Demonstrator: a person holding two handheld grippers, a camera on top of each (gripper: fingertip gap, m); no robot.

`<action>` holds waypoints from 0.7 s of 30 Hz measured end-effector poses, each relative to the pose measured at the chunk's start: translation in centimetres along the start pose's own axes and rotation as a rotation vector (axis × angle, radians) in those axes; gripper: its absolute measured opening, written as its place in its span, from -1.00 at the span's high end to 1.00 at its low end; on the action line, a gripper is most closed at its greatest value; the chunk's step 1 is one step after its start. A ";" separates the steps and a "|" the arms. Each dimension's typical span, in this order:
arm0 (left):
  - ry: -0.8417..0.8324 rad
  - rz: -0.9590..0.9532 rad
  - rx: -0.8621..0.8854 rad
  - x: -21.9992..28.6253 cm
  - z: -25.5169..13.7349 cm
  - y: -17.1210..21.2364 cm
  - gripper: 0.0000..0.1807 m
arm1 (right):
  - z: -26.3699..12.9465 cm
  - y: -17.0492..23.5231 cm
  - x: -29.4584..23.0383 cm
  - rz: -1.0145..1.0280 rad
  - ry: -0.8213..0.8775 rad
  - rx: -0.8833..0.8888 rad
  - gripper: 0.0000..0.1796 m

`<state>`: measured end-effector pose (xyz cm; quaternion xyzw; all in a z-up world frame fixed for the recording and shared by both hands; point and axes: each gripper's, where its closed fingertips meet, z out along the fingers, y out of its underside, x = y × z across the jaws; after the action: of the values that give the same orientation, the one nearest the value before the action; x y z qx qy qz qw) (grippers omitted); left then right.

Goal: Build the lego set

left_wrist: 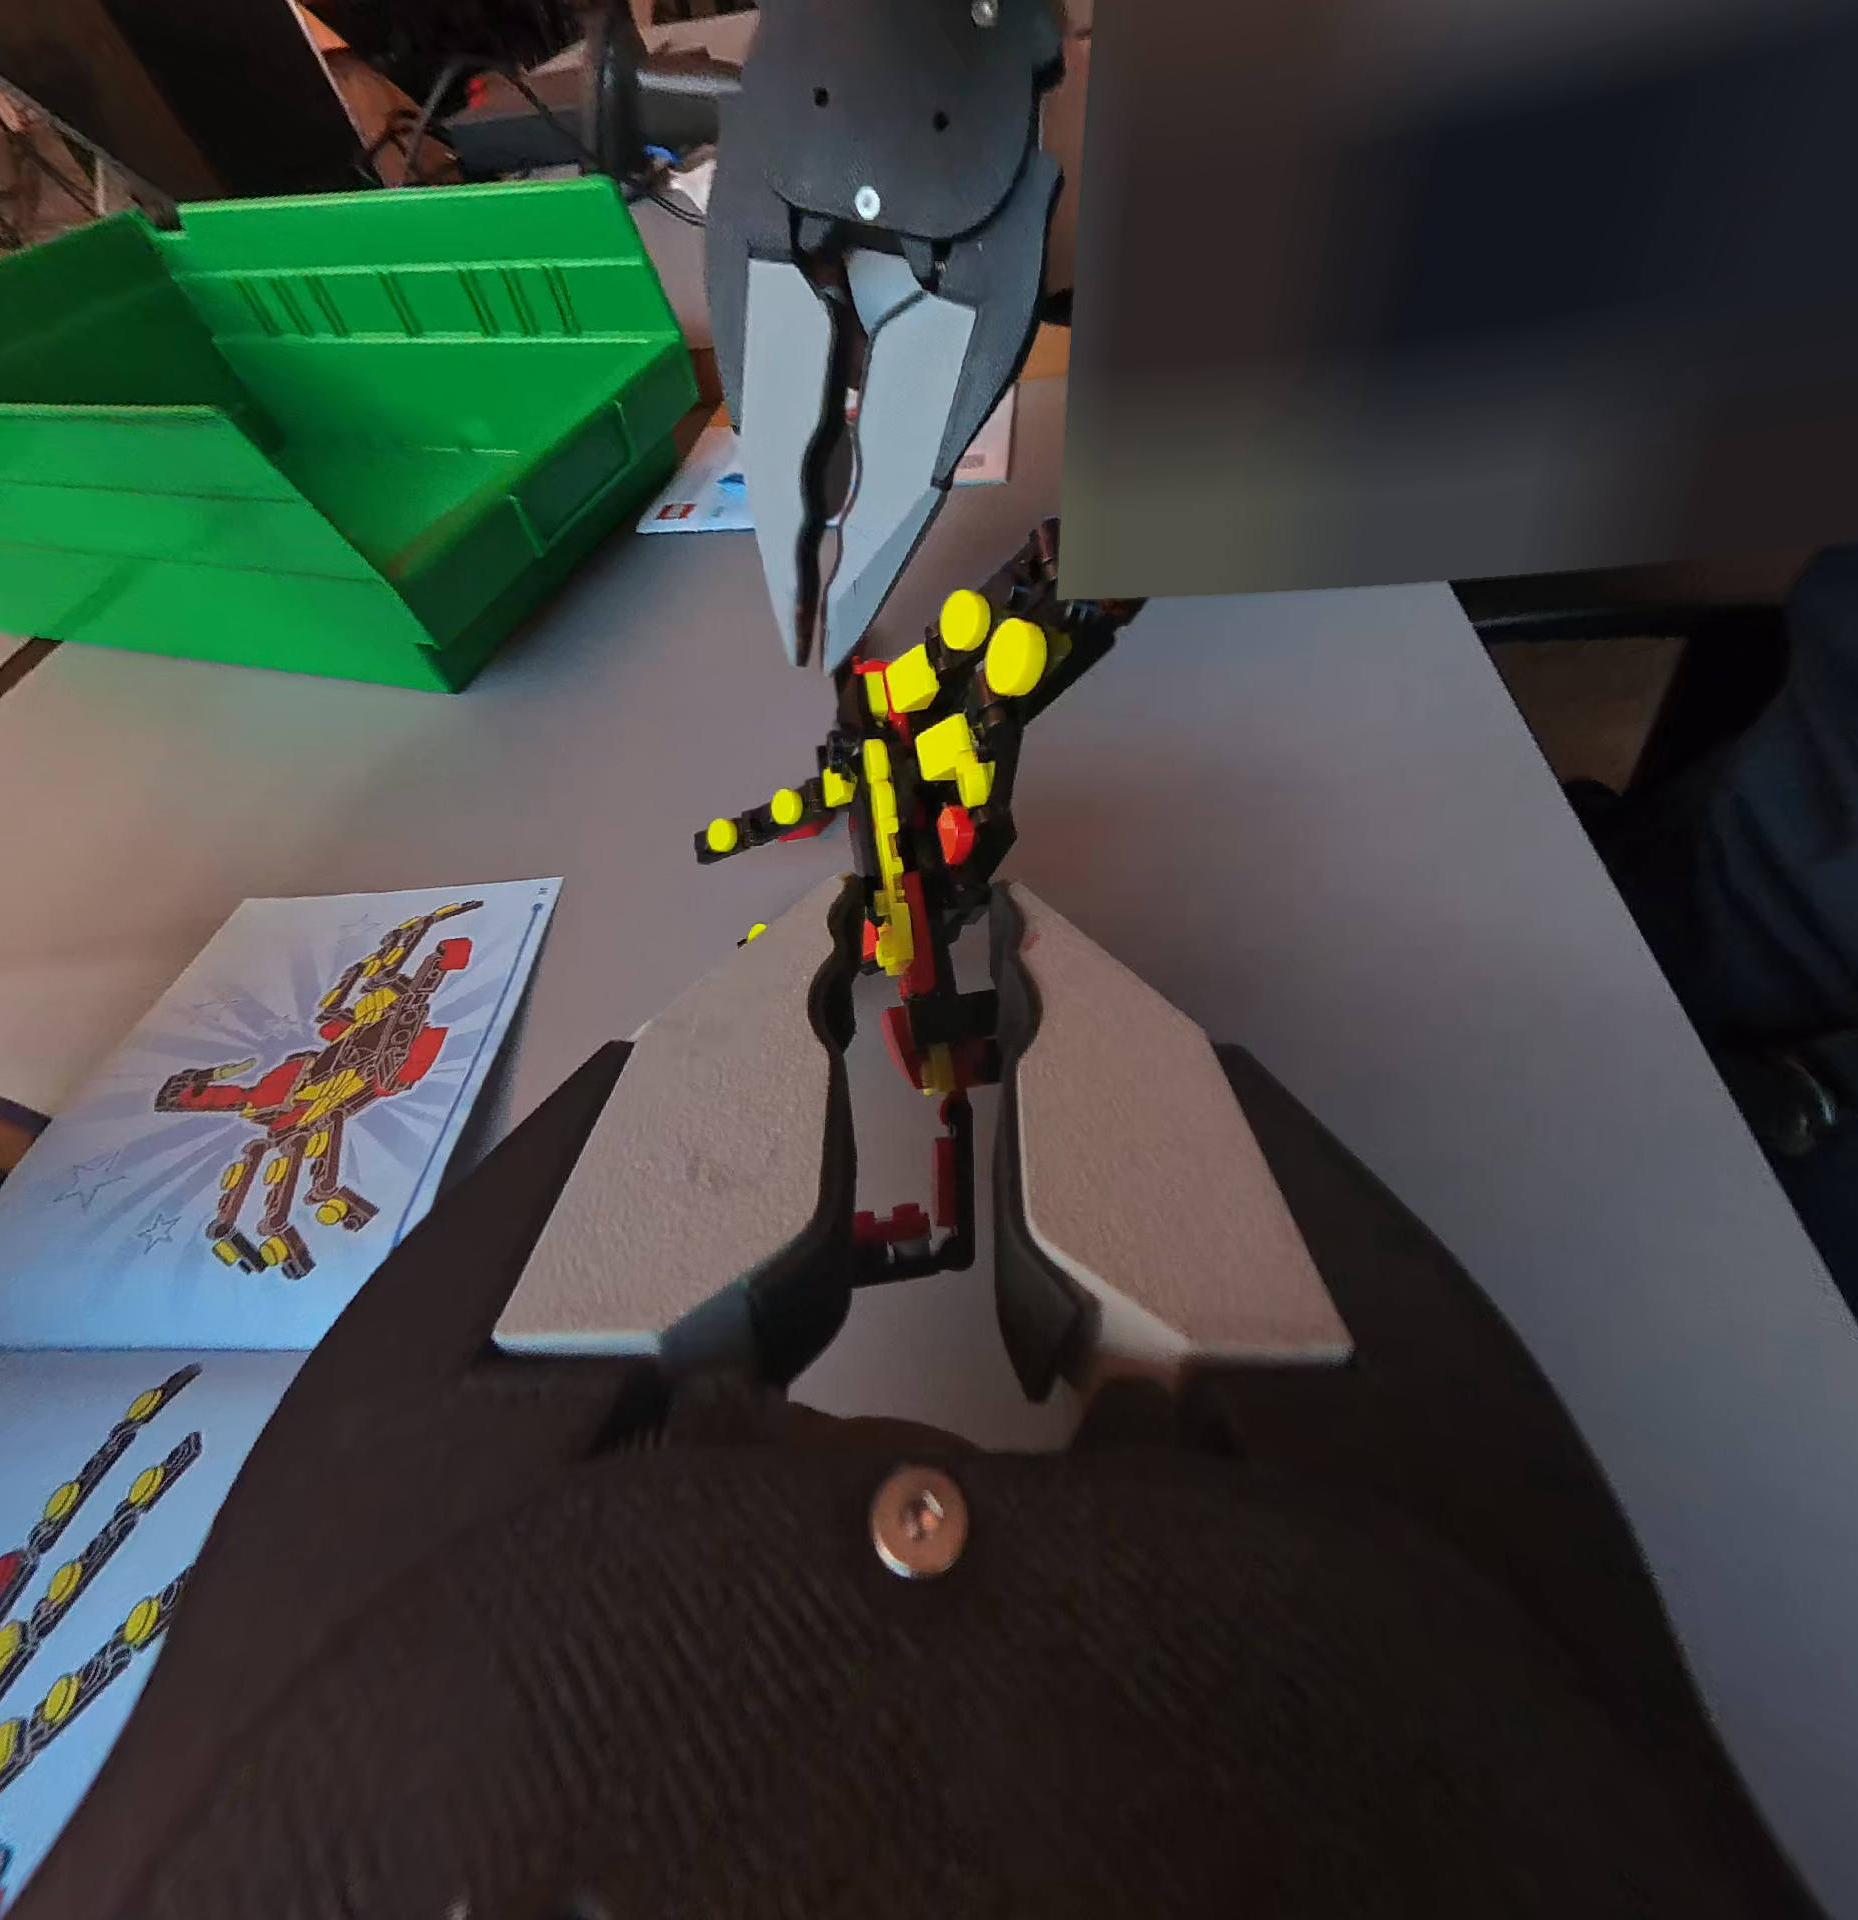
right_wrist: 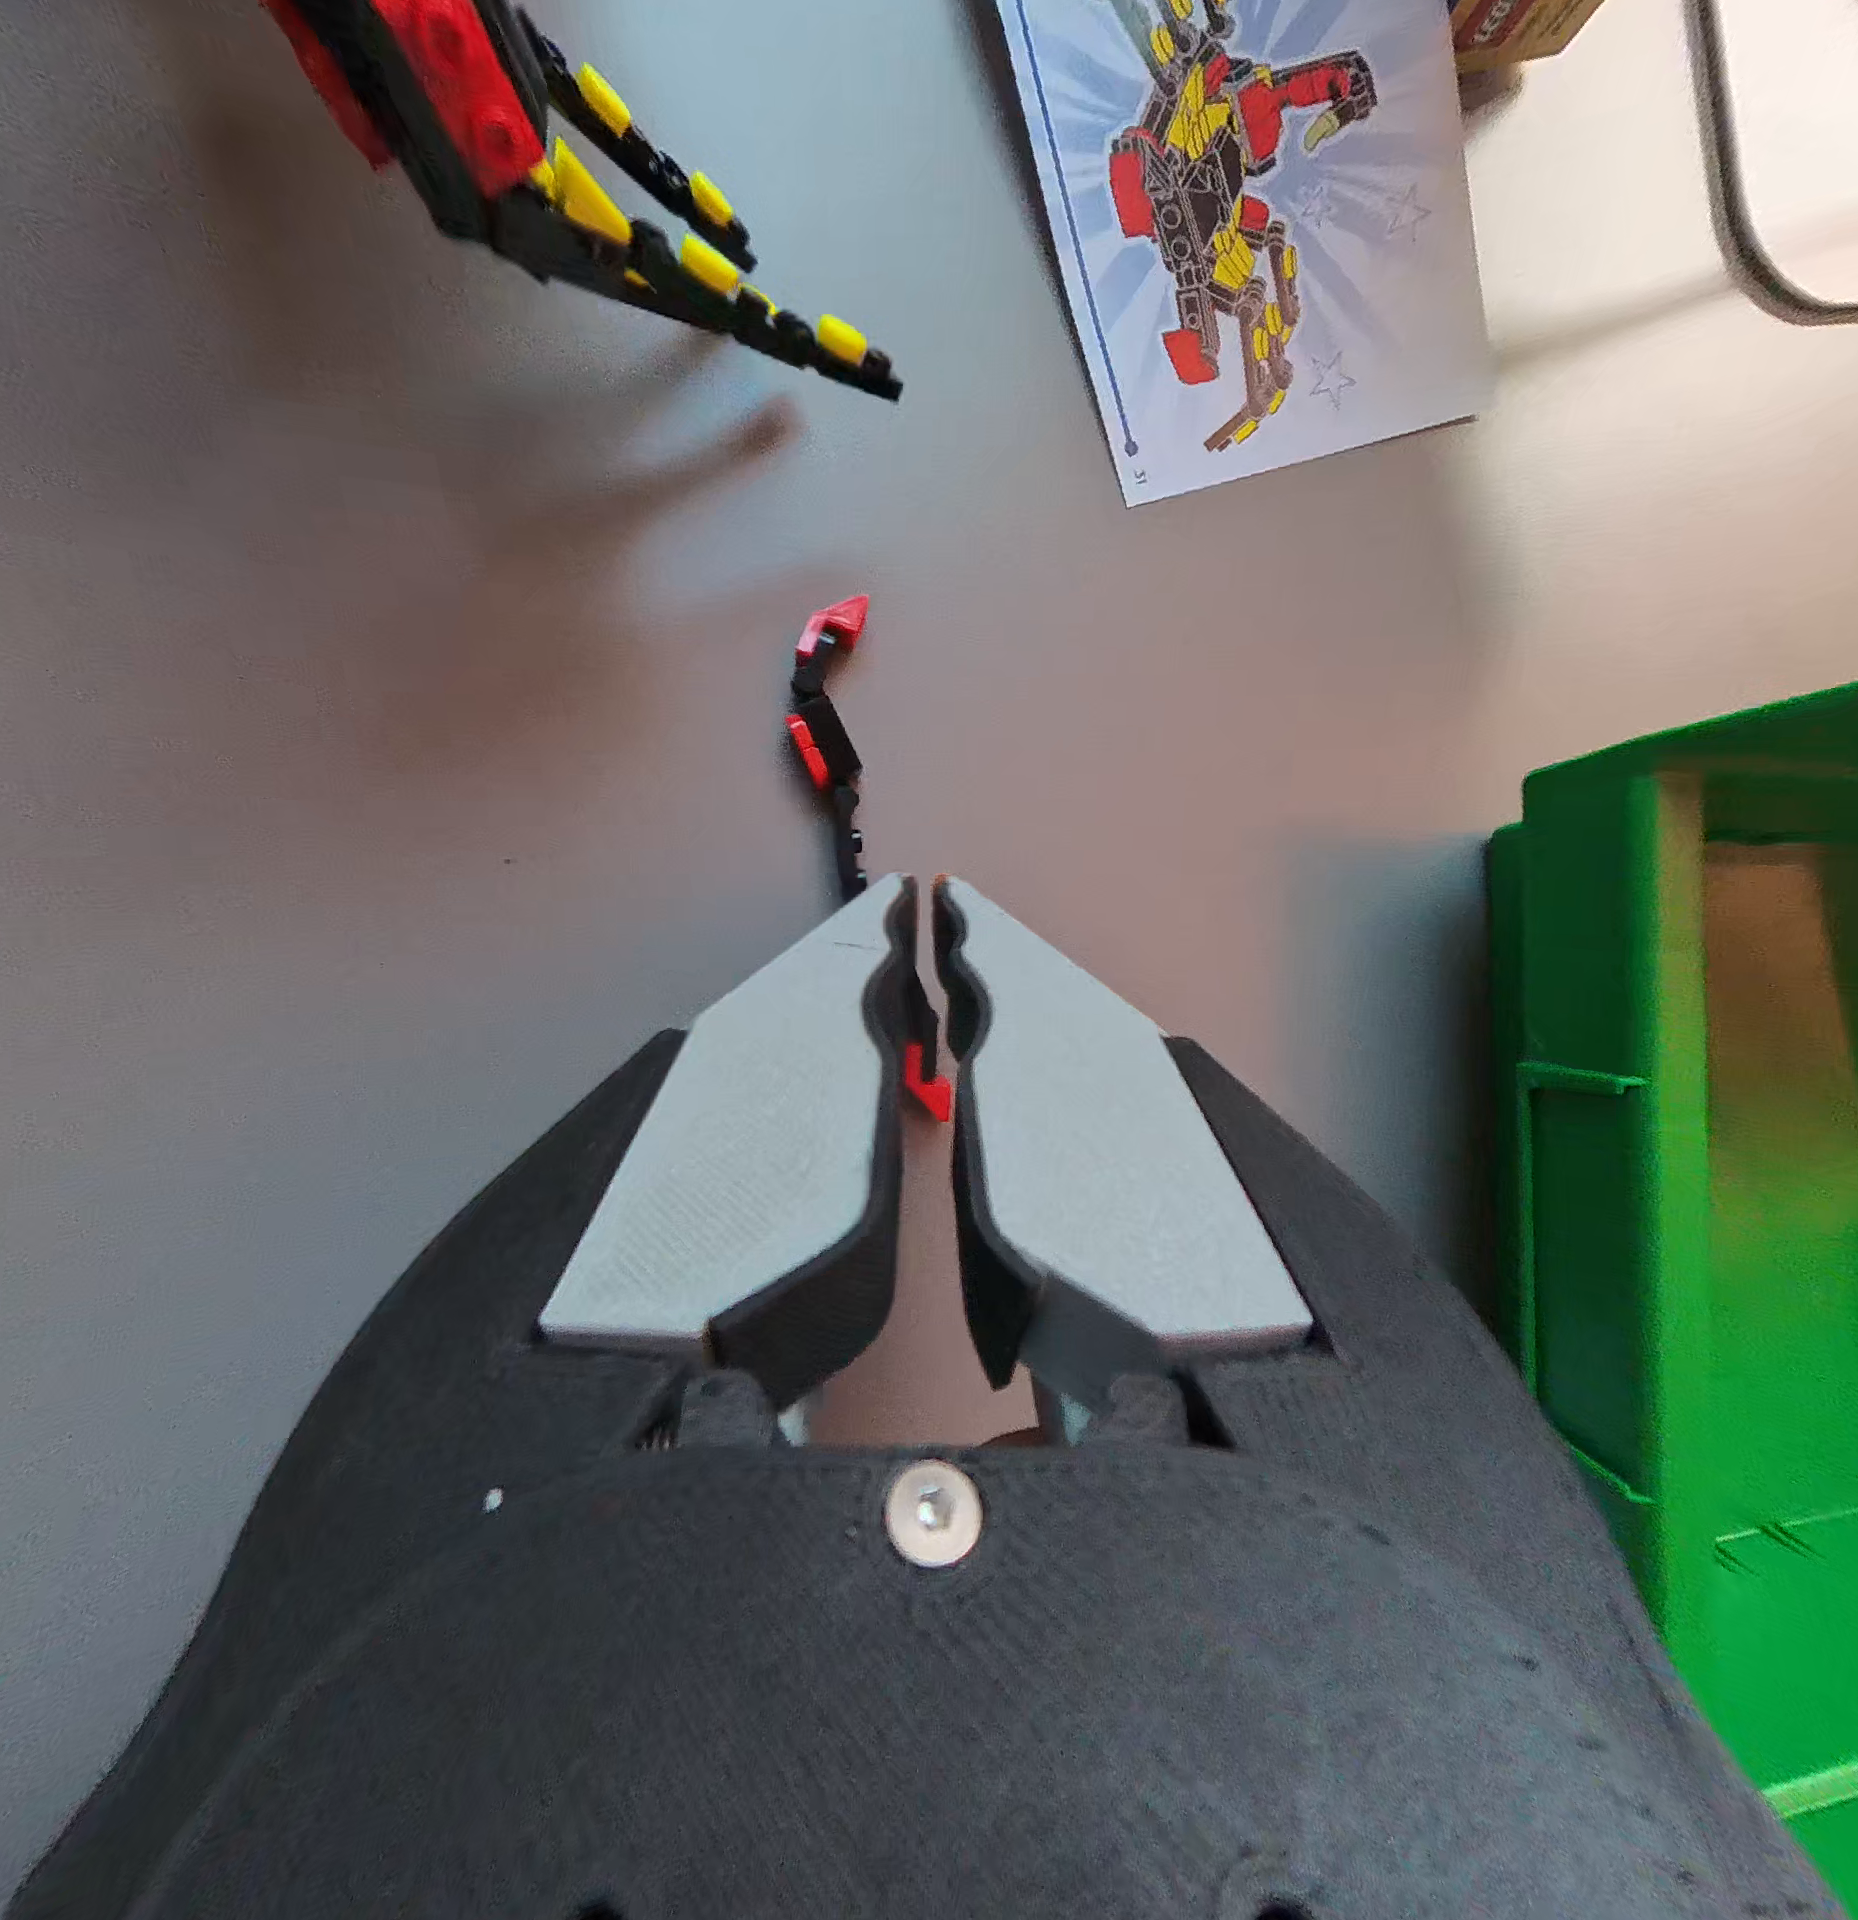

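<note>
- The left gripper (left_wrist: 920, 914) holds the lego model (left_wrist: 925, 831) up off the grey table (left_wrist: 1268, 831). Its two fingers are partly closed and squeeze the model's lower part from both sides.
- The model is black, red and yellow. It stands up tall between the fingers, with round yellow bits on top and thin black legs with yellow dots poking out to the left.
- The right gripper (left_wrist: 813, 649) comes down from above in the left wrist view. Its tips are just beside the top of the model; I cannot tell if they touch it.
- In the right wrist view, the right gripper (right_wrist: 925, 883) is almost closed, with only a thin gap. It pinches a thin black and red lego tail piece (right_wrist: 831, 727). The piece sticks out past the tips and ends in a red pointed bit.
- The model (right_wrist: 551, 177) shows in the top left corner of that view, well apart from the tail piece.
- An instruction booklet (left_wrist: 281, 1122) lies open on the table to the left, with a picture of the finished model.
- A green plastic bin (left_wrist: 312, 416) sits on the table at the back left.
</note>
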<state>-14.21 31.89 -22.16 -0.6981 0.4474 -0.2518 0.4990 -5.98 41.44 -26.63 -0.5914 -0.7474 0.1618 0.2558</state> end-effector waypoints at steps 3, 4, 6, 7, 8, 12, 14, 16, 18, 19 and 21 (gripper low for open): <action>0.012 -0.072 0.065 -0.4 -0.5 -0.8 0.77 | 0.1 -0.1 -0.4 0.011 -0.046 0.031 0.97; 0.023 -0.094 0.077 -0.5 -0.5 -0.9 0.77 | 0.1 -0.1 -0.5 0.016 -0.061 0.041 0.89; 0.028 -0.118 0.082 -0.6 -0.6 -0.9 0.77 | 0.1 -0.1 -0.3 0.035 -0.051 0.051 0.86; 0.031 -0.133 0.083 -0.7 -0.6 -0.9 0.77 | 0.0 0.0 -0.2 0.049 -0.056 0.050 0.83; 0.046 -0.148 0.084 -0.5 -0.6 -0.9 0.77 | -0.1 0.0 -0.1 0.069 -0.070 0.047 0.82; 0.044 -0.153 0.077 -0.5 -0.4 -0.9 0.77 | -0.7 0.1 0.1 0.207 -0.206 0.041 0.95; 0.048 -0.155 0.074 -0.4 -0.4 -0.9 0.77 | -0.8 -0.4 -0.5 0.247 -0.287 0.053 0.83; 0.049 -0.155 0.075 -0.3 -0.3 -0.9 0.77 | -0.6 -0.5 -1.1 0.221 -0.306 0.058 0.73; 0.052 -0.155 0.072 -0.2 -0.3 -0.9 0.77 | -0.2 -0.3 -1.2 0.177 -0.261 0.047 0.86; 0.052 -0.155 0.072 -0.2 -0.3 -0.9 0.77 | 0.1 -0.1 -1.1 0.153 -0.226 0.039 0.94; 0.053 -0.159 0.072 -0.2 -0.3 -0.9 0.77 | 0.6 0.6 -0.7 0.107 -0.148 0.008 1.00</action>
<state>-14.21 32.02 -21.24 -0.7062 0.3944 -0.3247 0.4902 -5.75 40.98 -27.54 -0.6157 -0.7311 0.2217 0.1932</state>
